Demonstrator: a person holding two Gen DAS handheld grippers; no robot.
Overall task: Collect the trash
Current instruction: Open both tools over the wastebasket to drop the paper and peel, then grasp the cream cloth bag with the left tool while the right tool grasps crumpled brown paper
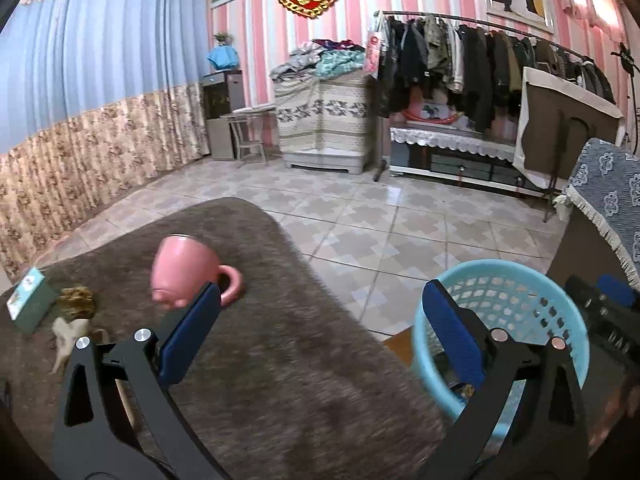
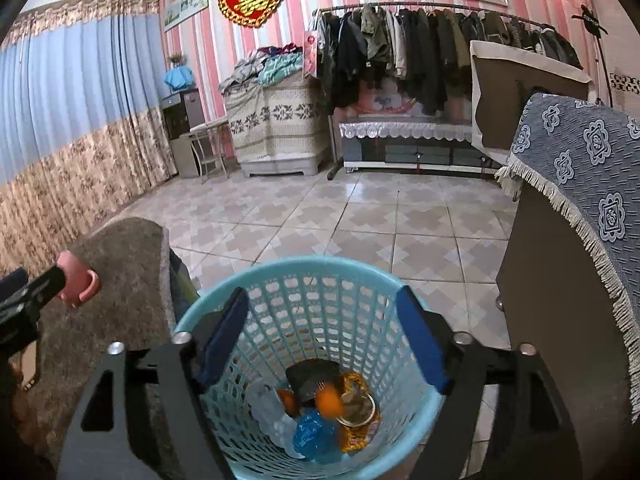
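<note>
Found the right gripper [image 2: 322,296] spread wide directly above the blue basket [image 2: 400,284], with nothing between its pads. Saw collected trash already at the basket's bottom: an orange piece [image 2: 329,400], blurred, a blue bag [image 2: 314,434], a gold wrapper [image 2: 356,436].

Found the left gripper [image 1: 320,292] equally wide and empty, over the brown-covered table [image 1: 280,360] just beside the basket [image 1: 500,280].

Spotted what looked like the remaining trash well away from the basket, past the tipped pink mug [image 1: 184,272] on its far side: a crumpled gold wrapper [image 1: 76,300] and, touching it, a pale crumpled scrap [image 1: 70,332], both next to a green box [image 1: 30,300].

Judged the left hand the nearer one, being on the mug's side of the basket. Placed both scraps outside the left finger [image 1: 192,336], away from the basket, so reckoned a swing away from the basket necessary. Read the pale scrap's long axis as running roughly along the fingers, favouring a pinch across its narrow width.
</note>
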